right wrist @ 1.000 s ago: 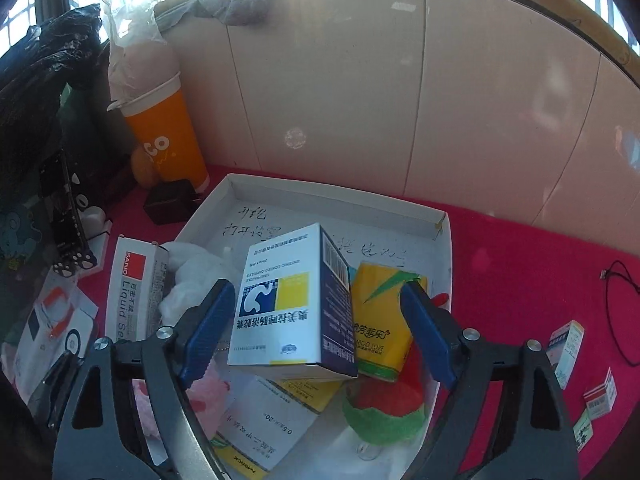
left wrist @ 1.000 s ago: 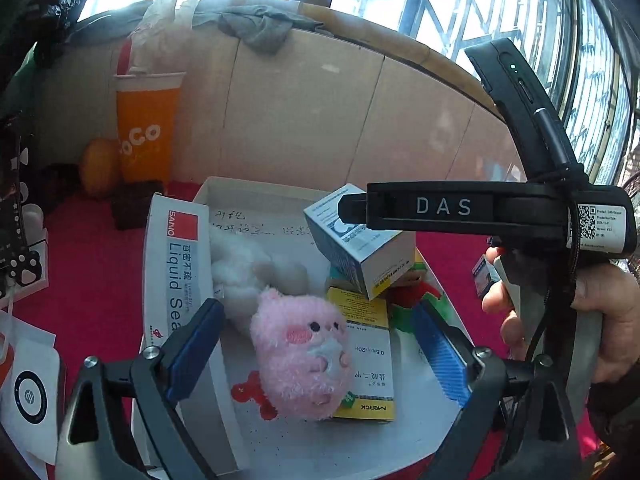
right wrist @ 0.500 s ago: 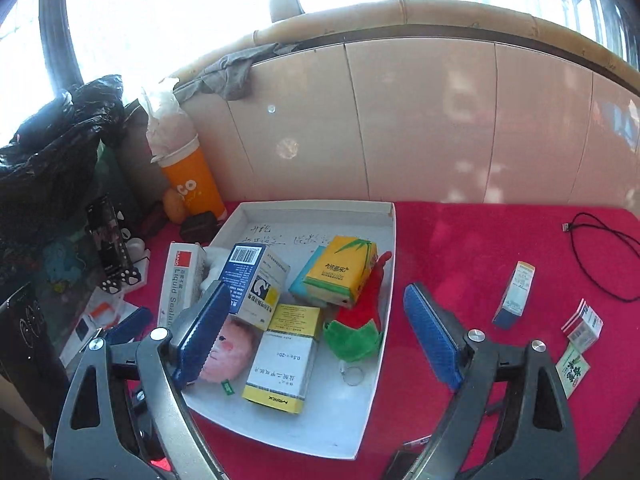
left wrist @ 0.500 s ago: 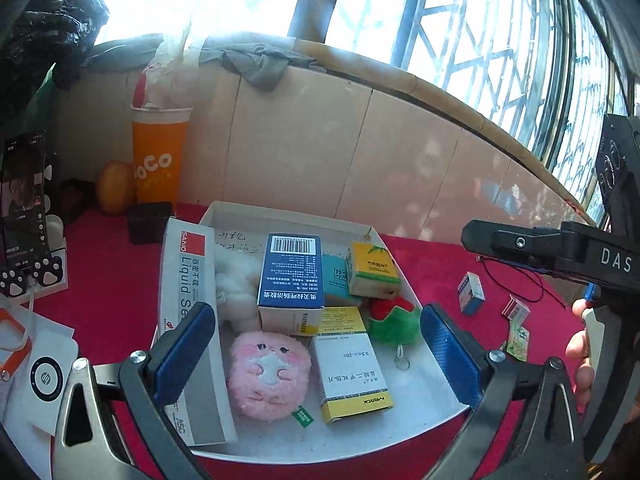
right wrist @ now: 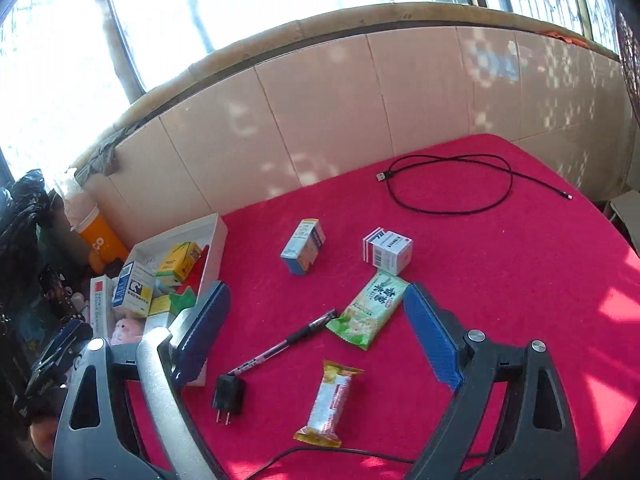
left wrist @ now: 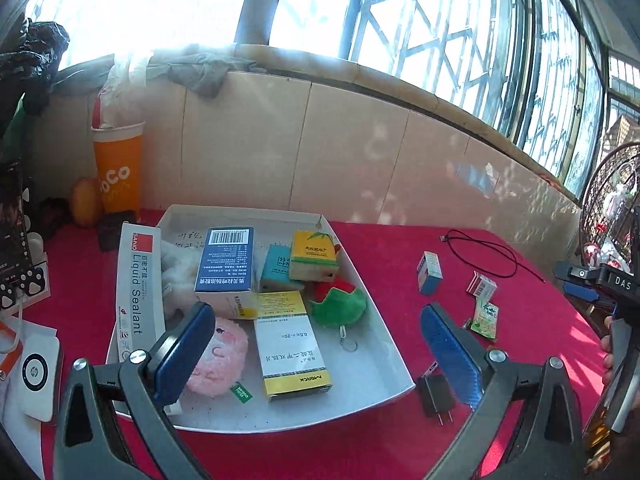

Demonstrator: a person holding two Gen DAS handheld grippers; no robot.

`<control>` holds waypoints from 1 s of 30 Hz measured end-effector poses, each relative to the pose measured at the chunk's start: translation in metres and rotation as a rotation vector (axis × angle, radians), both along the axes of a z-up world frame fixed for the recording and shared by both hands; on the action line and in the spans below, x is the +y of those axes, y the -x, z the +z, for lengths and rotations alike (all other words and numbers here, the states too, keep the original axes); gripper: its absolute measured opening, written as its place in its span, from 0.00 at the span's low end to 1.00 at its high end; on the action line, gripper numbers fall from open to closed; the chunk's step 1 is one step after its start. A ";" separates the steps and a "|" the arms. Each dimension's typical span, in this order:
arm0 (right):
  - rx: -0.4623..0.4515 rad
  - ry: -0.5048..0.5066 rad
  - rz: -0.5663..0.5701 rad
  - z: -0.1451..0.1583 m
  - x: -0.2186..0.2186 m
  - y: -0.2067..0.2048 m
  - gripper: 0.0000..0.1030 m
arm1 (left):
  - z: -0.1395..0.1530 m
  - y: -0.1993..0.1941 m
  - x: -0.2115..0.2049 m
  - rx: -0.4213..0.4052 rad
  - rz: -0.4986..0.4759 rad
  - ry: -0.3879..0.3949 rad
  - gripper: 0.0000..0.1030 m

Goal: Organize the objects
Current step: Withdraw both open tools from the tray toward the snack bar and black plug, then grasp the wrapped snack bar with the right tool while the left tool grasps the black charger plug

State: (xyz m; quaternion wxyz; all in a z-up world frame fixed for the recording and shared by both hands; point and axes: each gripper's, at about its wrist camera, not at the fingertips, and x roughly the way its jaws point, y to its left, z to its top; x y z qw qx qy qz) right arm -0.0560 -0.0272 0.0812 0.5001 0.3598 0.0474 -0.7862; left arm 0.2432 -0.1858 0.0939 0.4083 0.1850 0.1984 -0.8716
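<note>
A white tray (left wrist: 362,280) on the red table holds a blue-and-white medicine box (left wrist: 228,264), a yellow box (left wrist: 314,256), a yellow-and-white box (left wrist: 290,344), a pink plush (left wrist: 220,354), a green-red plush (left wrist: 338,304) and a sealant box (left wrist: 136,292). My left gripper (left wrist: 316,356) is open and empty above the tray's near edge. My right gripper (right wrist: 316,332) is open and empty above loose items: a green snack packet (right wrist: 368,310), a pen (right wrist: 284,344), a wafer packet (right wrist: 330,404), a black plug (right wrist: 228,394), two small boxes (right wrist: 304,246) (right wrist: 388,250).
A black cable (right wrist: 452,186) lies at the table's far right. An orange cup (left wrist: 118,170) and an orange fruit (left wrist: 84,202) stand by the tiled wall left of the tray. A phone stand (left wrist: 16,240) and a white device (left wrist: 36,372) sit at the left edge.
Both grippers have pulled back and up from the tray. The right gripper has let go of the blue-and-white box, which now lies in the tray, and has swung right over the loose items.
</note>
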 end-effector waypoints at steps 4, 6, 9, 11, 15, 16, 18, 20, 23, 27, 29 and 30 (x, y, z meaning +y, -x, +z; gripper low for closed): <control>-0.038 -0.050 -0.090 -0.019 0.027 0.031 0.87 | 0.001 0.013 0.011 -0.020 -0.036 0.010 1.00; -0.046 -0.088 -0.106 -0.030 0.035 0.040 0.87 | 0.000 0.022 0.015 -0.032 -0.056 0.006 1.00; -0.071 -0.147 -0.070 -0.050 0.034 0.041 0.87 | -0.005 0.035 0.021 -0.059 -0.094 -0.002 1.00; -0.087 -0.178 -0.020 -0.065 0.029 0.033 0.87 | -0.009 0.043 0.025 -0.083 -0.130 -0.010 1.00; -0.067 -0.236 0.094 -0.084 0.002 0.003 0.87 | -0.020 0.060 0.037 -0.136 -0.209 -0.038 1.00; -0.043 -0.249 0.123 -0.088 -0.006 -0.006 0.87 | -0.023 0.063 0.040 -0.142 -0.222 -0.047 1.00; 0.018 -0.288 0.160 -0.095 -0.023 -0.023 0.86 | -0.030 0.070 0.049 -0.143 -0.253 -0.075 1.00; 0.058 -0.336 0.180 -0.106 -0.037 -0.033 0.85 | -0.038 0.079 0.060 -0.162 -0.289 -0.091 1.00; 0.117 -0.373 0.172 -0.115 -0.041 -0.037 0.63 | -0.049 0.094 0.073 -0.223 -0.324 -0.091 1.00; 0.128 -0.350 0.164 -0.112 -0.025 -0.027 0.22 | -0.059 0.106 0.077 -0.255 -0.350 -0.117 1.00; 0.101 -0.331 0.138 -0.112 -0.015 -0.015 0.22 | -0.062 0.110 0.077 -0.250 -0.365 -0.141 1.00; 0.094 -0.321 0.122 -0.113 -0.010 -0.009 0.21 | -0.063 0.111 0.078 -0.248 -0.367 -0.144 1.00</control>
